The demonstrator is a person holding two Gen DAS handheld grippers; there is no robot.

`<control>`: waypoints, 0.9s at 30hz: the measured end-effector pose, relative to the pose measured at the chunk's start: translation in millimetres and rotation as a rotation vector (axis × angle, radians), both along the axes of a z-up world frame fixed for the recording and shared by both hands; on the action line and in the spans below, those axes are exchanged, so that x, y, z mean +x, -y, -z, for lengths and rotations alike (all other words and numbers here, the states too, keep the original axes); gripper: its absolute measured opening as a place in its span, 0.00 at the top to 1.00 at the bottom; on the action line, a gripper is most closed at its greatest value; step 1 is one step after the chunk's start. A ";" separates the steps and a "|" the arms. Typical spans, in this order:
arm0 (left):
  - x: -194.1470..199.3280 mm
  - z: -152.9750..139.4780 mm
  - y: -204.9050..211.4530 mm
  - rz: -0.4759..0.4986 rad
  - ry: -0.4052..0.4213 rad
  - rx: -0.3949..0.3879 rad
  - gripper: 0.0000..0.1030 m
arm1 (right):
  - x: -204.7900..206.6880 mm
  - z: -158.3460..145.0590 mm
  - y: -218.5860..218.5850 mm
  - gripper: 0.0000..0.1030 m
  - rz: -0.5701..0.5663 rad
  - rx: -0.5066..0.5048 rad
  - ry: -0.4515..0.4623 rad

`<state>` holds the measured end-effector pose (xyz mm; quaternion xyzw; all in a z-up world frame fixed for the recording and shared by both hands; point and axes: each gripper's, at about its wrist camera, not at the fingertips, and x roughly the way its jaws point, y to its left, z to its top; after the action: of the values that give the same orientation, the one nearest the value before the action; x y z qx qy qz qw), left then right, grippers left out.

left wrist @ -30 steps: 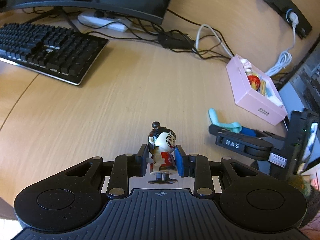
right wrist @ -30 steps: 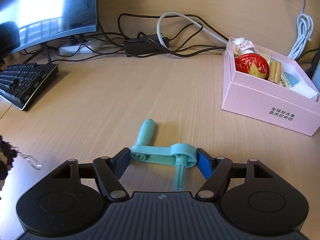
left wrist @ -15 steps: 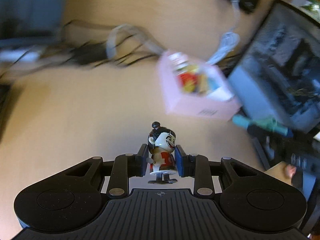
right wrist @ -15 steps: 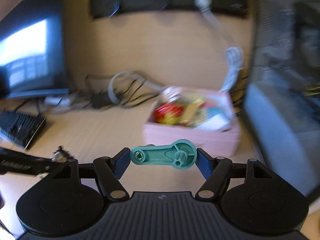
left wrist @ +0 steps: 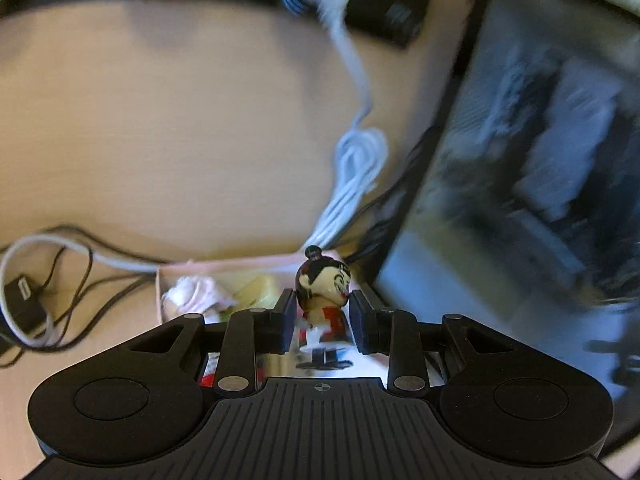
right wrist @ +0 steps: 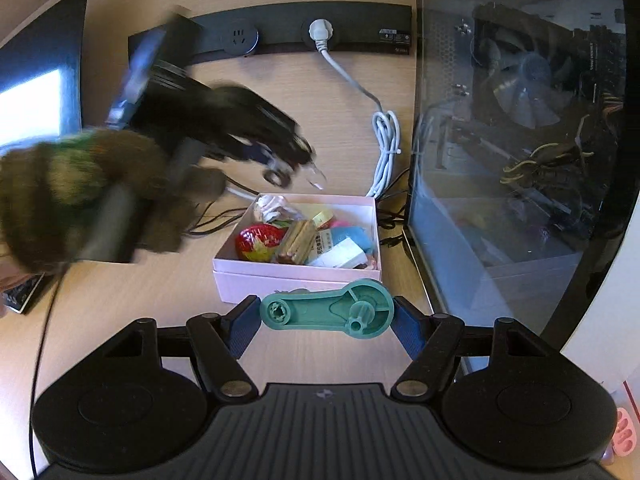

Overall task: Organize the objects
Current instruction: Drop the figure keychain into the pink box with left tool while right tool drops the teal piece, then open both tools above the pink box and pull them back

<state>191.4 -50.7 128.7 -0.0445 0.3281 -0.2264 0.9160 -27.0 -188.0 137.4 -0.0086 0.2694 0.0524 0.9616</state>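
Left gripper gripped the figurine upright above the pink box (view blurred). Right gripper clamped the green crank lengthwise, just before the box's near wall.

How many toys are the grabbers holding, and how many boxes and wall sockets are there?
Toys held: 2, a figurine in the left gripper and a green crank in the right gripper
Pink box: 1
Wall sockets: 2
Total: 5
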 end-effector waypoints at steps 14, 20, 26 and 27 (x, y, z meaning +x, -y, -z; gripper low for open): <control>-51.1 15.8 -73.2 -0.182 -0.112 -0.116 0.71 | 42.4 16.7 21.4 0.31 -0.022 0.043 -0.070; -106.0 39.1 -110.1 -0.195 -0.232 -0.146 0.71 | 90.5 -10.0 13.2 0.31 -0.036 0.060 0.010; -125.5 51.6 -132.9 -0.251 -0.266 -0.162 0.71 | 162.2 -41.6 7.7 0.23 0.060 0.168 0.121; -127.9 51.5 -136.3 -0.255 -0.264 -0.165 0.71 | 165.5 -39.8 7.2 0.23 0.080 0.160 0.113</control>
<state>63.5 85.5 77.2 -0.1897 0.4175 -0.1270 0.8795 138.5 -195.2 177.2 0.0761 0.2097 0.0348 0.9742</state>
